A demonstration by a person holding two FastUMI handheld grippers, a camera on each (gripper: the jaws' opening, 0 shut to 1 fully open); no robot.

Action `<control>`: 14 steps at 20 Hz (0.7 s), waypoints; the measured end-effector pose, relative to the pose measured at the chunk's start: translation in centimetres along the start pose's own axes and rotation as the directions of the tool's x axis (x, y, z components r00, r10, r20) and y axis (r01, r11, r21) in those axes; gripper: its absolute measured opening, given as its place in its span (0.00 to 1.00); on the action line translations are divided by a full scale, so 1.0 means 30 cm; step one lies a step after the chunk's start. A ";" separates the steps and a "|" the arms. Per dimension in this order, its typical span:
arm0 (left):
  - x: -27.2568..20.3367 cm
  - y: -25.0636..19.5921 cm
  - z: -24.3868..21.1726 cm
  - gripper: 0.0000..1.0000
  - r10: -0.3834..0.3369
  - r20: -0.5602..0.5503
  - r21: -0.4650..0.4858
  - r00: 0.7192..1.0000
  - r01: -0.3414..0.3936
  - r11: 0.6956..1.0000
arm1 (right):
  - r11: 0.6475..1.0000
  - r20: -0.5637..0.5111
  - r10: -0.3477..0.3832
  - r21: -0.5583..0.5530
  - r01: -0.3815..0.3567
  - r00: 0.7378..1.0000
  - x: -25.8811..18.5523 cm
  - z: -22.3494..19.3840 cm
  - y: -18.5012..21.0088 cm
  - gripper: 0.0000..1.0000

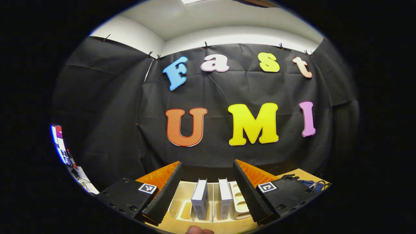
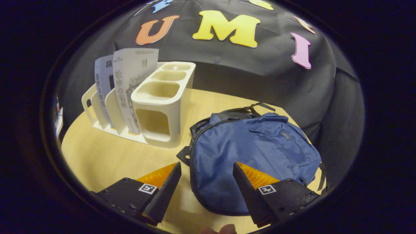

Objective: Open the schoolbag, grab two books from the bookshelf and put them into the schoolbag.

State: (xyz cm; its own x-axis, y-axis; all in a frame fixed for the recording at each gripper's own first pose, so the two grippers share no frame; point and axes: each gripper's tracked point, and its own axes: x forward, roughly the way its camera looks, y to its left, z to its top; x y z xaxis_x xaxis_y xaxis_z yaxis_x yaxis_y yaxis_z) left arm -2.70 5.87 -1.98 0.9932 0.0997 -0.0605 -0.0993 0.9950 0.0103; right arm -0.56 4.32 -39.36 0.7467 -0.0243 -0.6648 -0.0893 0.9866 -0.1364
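Observation:
A blue schoolbag (image 2: pixel 256 156) lies flat and zipped on the wooden table, dark straps at its far end. My right gripper (image 2: pixel 207 188) hovers open just above its near left edge. A cream bookshelf (image 2: pixel 156 107) stands left of the bag, holding two white books (image 2: pixel 130 84) upright in its slots. In the left gripper view the same two books (image 1: pixel 200 198) (image 1: pixel 225 198) stand spine-on in the bookshelf (image 1: pixel 185 201). My left gripper (image 1: pixel 207 191) is open in front of them, fingers apart on either side and not touching them.
The wooden table (image 2: pixel 107 159) has bare room in front of the bookshelf. Black cloth walls close the booth behind. A strip of the blue bag (image 1: pixel 313 185) shows at the right edge of the left gripper view. A fingertip shows at each view's bottom.

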 end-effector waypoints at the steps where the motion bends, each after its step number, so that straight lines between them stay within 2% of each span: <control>1: -0.003 0.009 -0.004 0.97 0.006 -0.006 0.004 1.000 -0.006 1.000 | 1.000 -0.010 -0.010 -0.004 0.010 1.000 0.028 -0.010 0.002 0.96; 6: -0.013 0.053 0.002 0.97 0.039 -0.010 0.028 0.999 -0.039 0.999 | 0.997 -0.062 -0.074 0.015 0.075 0.995 0.132 -0.047 -0.045 0.96; 9: -0.013 0.063 -0.006 0.97 0.049 -0.016 0.023 0.999 -0.049 0.999 | 0.997 -0.078 -0.076 0.014 0.077 0.994 0.151 -0.058 -0.075 0.99; 11: -0.008 0.064 -0.008 0.97 0.052 -0.019 0.021 0.998 -0.051 0.998 | 0.998 -0.086 -0.062 0.015 0.063 0.994 0.143 -0.055 -0.079 0.91; 13: -0.003 0.061 -0.011 0.97 0.049 -0.022 0.015 0.999 -0.049 0.999 | 0.999 -0.102 -0.048 0.013 0.050 0.994 0.132 -0.060 -0.077 0.72; 14: -0.001 0.060 -0.013 0.97 0.048 -0.025 0.012 0.999 -0.048 0.999 | 0.999 -0.102 -0.041 0.015 0.042 0.994 0.125 -0.054 -0.073 0.54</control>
State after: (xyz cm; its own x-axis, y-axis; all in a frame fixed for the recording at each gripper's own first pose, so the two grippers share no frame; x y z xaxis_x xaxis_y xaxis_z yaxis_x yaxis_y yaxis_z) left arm -2.94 7.65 -2.36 0.9855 0.1472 -0.0845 -0.1456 0.9890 0.0247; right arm 1.37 1.79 -42.76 0.6782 -0.0807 -0.7304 -0.0476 0.9870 -0.1533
